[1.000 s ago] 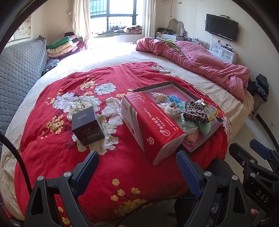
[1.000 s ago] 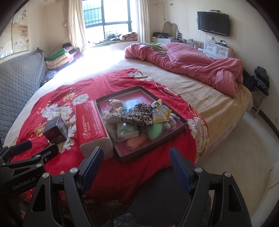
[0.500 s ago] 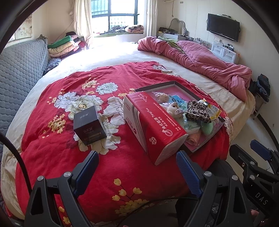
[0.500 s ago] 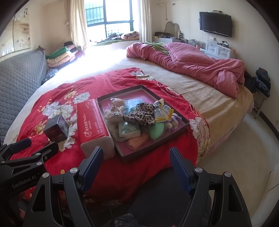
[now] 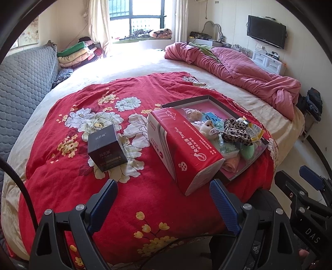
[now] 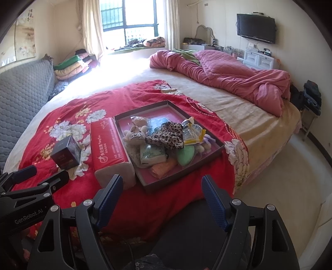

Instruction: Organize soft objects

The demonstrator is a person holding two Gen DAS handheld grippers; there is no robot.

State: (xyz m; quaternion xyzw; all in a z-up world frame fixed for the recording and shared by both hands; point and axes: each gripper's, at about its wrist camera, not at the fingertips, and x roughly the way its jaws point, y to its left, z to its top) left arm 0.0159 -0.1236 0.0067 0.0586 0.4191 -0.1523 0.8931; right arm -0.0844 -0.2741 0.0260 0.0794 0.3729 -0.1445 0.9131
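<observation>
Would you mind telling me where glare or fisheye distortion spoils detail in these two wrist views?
Left wrist view: the window overexposes, washing out the cream sheet beneath it; a dark lens ring cuts the corners. Right wrist view: the same blowout on the sheet, and walls bow outward. The tray and tissue pack stay sharp in both.

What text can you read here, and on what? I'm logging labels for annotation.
"GenRobot.AI": body of the left gripper, seen from the right wrist.
"DAS": body of the right gripper, seen from the left wrist.
Red tissue pack: Chinese print, too blurred.
Black box: label too small.
</observation>
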